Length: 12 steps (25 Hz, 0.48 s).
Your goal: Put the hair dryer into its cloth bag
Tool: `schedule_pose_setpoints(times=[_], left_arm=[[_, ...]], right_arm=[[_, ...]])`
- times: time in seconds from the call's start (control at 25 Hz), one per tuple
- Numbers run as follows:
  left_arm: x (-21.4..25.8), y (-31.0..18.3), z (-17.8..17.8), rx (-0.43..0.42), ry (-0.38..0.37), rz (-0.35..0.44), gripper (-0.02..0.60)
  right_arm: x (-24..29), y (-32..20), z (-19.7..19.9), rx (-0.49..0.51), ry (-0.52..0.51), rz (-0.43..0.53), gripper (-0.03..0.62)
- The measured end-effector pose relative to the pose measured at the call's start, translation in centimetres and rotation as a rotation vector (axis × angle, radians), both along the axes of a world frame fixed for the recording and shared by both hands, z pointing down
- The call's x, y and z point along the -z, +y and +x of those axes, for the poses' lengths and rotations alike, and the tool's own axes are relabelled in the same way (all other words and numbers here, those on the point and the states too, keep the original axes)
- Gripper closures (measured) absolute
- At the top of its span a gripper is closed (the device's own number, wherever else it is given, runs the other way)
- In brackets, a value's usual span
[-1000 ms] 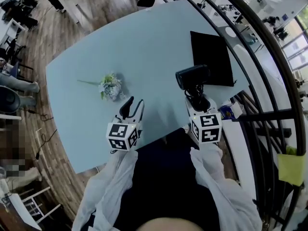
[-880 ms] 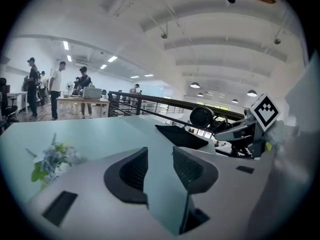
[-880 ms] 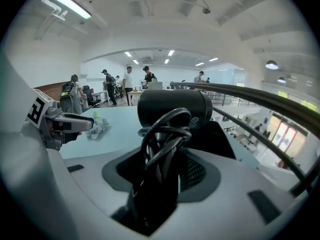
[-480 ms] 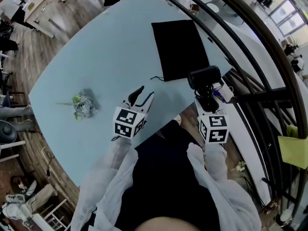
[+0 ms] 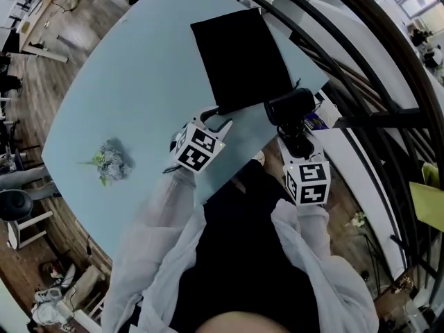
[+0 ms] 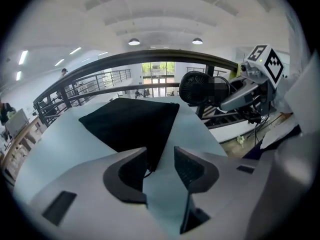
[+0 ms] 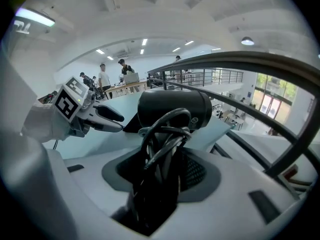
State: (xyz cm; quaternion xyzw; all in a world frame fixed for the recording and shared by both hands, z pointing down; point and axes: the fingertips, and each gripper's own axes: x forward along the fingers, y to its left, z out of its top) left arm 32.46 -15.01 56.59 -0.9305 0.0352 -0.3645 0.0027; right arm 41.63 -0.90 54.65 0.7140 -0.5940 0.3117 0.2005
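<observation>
The black cloth bag lies flat on the pale blue table, near its far right edge. My left gripper hovers at the bag's near corner, jaws open and nothing pressed between them. In the left gripper view the bag spreads out just past the left gripper, with its drawstring showing in the gap. My right gripper is shut on the handle of the black hair dryer, held off the table's near right edge. The cord is wound round the handle, and the dryer's barrel lies crosswise above it.
A small bunch of flowers lies on the table's left part. A dark curved railing runs close behind the table's right edge, with a lower floor beyond it. People stand at desks far off.
Both grippers have moved toward the bag. The left one rolled and came down to the bag's near corner, its jaws a little wider. The right gripper still holds the hair dryer.
</observation>
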Motion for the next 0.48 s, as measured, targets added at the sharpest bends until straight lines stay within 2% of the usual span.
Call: schedule_pose_setpoints(times=[0.32, 0.48], left_arm=[[-3.2, -1.6, 1.6, -0.072, -0.193, 0.010, 0.411], [-3.8, -1.8, 1.7, -0.088, -0.238, 0.020, 0.442]], right_arm=[[-1.6, 0.2, 0.4, -0.005, -0.044, -0.022, 0.392], [-2.1, 0.3, 0.6, -0.001, -0.048, -0.029, 0.391]])
